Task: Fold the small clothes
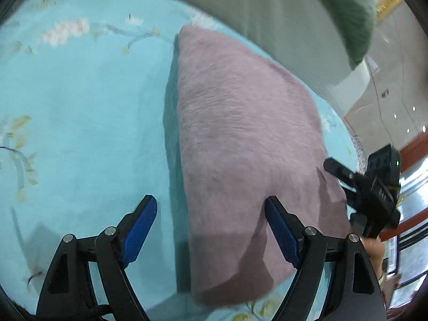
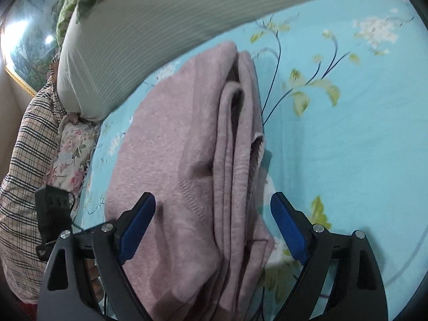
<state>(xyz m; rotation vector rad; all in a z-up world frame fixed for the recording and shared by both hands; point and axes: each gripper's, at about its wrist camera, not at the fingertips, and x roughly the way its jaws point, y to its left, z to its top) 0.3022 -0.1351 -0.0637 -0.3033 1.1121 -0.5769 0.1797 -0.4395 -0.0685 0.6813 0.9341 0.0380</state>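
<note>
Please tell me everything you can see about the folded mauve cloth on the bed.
The folded mauve fleecy cloth looks soft and slightly fuzzy. It is folded into several layers, whose stacked edges show along one long side in the right wrist view. It lies flat on the turquoise flowered bedsheet, near a grey-green ribbed pillow. Both pairs of tongs, left and right, are open above it; nothing grips it.
</note>
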